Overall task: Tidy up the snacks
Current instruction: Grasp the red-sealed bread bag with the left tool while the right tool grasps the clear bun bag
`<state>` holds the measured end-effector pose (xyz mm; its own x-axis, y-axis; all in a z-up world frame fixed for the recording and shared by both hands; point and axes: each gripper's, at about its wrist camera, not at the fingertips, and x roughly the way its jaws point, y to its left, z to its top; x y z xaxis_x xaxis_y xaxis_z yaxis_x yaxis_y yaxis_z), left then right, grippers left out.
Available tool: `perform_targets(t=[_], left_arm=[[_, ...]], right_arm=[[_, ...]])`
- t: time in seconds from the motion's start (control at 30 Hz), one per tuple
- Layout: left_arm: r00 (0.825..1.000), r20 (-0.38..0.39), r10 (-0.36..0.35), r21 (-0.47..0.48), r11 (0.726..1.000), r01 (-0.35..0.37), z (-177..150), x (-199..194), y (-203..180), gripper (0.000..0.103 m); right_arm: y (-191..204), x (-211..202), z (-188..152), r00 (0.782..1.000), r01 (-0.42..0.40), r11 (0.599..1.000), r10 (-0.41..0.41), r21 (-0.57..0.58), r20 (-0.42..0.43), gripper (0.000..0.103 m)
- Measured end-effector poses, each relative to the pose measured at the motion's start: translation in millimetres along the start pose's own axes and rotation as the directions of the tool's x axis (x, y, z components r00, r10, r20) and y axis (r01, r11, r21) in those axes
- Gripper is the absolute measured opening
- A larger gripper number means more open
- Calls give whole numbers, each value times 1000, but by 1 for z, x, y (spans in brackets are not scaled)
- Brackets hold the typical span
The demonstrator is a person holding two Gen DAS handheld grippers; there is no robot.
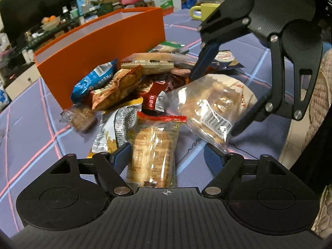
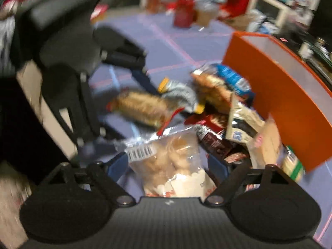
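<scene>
cracker pack (image 1: 154,145) between parted left gripper (image 1: 166,155); right gripper (image 1: 213,105) wide, angled down.

Blue checked tablecloth (image 1: 31,112), heap of snack packets (image 1: 128,91), orange box (image 1: 99,47), probably a yellow-green mug (image 1: 204,10)

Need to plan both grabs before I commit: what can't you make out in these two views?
- Orange bin interior: left wrist view, hidden by its own wall.
- Snacks low in the pile: both views, covered by upper packets.
- Left tool pads on the cracker pack: contact unclear, one pad hidden behind it.
- Right wrist view: motion blur, labels unreadable.
- Clear bag near end: cut off by tool body.
</scene>
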<state>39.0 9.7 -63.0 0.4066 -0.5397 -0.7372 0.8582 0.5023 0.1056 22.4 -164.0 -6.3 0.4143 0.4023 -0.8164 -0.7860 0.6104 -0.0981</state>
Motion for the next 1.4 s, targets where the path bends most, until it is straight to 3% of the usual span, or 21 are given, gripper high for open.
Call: perform_targets(t=[0.13,0.2,0.27,0.4,0.47,0.57,0.63,0.8,0.93,1.03,1.2,1.4], left_arm=[[1000,-7,-2,-5,1000,2,5,7,1,53],[1000,-13,7,-24,1000,-7,8,10,2,55],[999,-27,21,-57,998,-22,11,13,5,56],[997,-73,32,-159,986,-44,9,11,13,55],[995,-91,30,-234,971,-51,6,8,14,55],[993,-114,40,-289,955,-72,7,4,6,53],[989,-132,66,-321,941,-105,8,3,0,51],[983,-151,108,-386,909,-159,7,-3,-15,47],[980,-142,143,-457,868,-193,7,-3,-12,46],[969,-153,194,-480,843,-245,10,0,-6,28],[950,-173,260,-423,852,-310,15,7,-11,43],[945,-176,275,-405,855,-325,16,7,-14,44]], right_arm=[[-7,18,7,991,-46,996,36,-72,-132,78],[-12,21,6,986,-69,996,59,-59,-157,80],[-20,24,5,982,-69,998,68,4,-179,79],[-24,21,-8,986,11,981,22,196,-165,78],[-20,13,-18,986,97,944,-49,314,-158,79],[-12,4,-32,972,222,846,-157,484,-172,79],[-6,-1,-41,967,254,787,-197,562,-161,81],[0,-7,-50,954,299,728,-242,618,-176,81],[8,-6,-55,947,318,720,-278,617,-164,84],[5,-3,-51,947,316,717,-280,621,-158,87],[3,-3,-51,947,317,718,-277,620,-163,87],[2,-2,-50,946,321,714,-275,623,-171,87]])
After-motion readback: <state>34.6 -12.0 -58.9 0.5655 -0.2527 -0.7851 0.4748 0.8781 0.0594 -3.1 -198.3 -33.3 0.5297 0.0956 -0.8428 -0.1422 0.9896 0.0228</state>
